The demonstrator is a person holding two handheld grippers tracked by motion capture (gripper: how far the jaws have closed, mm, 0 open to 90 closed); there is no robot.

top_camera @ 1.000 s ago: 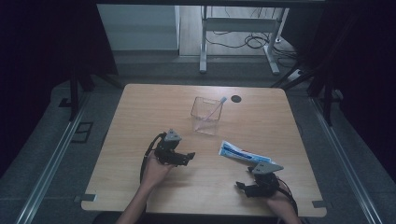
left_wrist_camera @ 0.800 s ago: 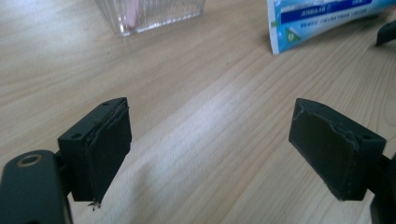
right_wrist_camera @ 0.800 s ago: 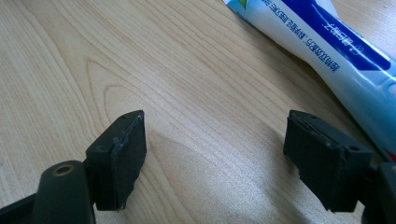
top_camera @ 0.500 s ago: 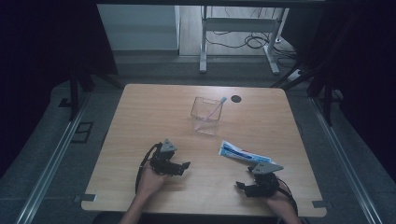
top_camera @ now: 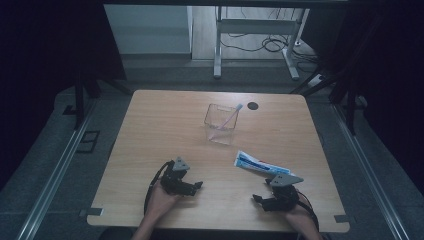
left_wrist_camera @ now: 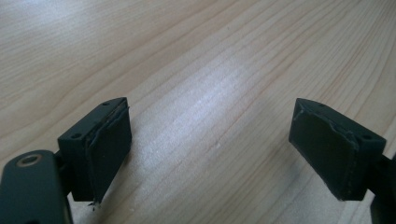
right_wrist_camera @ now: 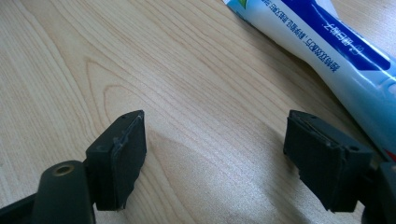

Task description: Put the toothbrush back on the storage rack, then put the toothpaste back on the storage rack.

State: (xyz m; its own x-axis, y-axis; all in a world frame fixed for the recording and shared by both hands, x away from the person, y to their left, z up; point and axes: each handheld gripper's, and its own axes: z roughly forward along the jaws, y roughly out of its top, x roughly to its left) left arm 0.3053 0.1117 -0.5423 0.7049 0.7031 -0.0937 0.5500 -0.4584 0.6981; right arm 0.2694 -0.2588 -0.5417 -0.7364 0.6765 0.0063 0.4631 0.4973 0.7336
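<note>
Near the front edge of the tabletop (top_camera: 150,125), two forearms come in from below, each hand wrapped around a hand-held gripper. On the person's left, the left hand-held gripper (top_camera: 195,186) lies low over the wood, its body tipped so the grey three-cornered plate faces up and away, and its jaws point toward the middle of the tabletop. In the left gripper view the two black jaws stand wide apart with bare wood grain between them; nothing is held. The left hand (top_camera: 161,198) cups the rear of the tool, with the wrist angled inward and the black cable looping beside it.

On the other side, the right hand-held gripper (top_camera: 256,199) sits close to the front right corner, jaws pointing left across the tabletop toward the other tool. The right hand (top_camera: 300,216) grips it from behind, fingers curled under the body. In the right gripper view its jaws are spread wide, empty, hovering just above the wood.

A blue and white toothpaste tube (top_camera: 257,163) lies flat on the tabletop just beyond the right hand-held gripper, near it but not between the jaws; in the right gripper view it runs diagonally past the right-hand jaw. Farther back, near the middle, stands a clear plastic cup (top_camera: 220,125) with a toothbrush (top_camera: 231,116) leaning in it.
</note>
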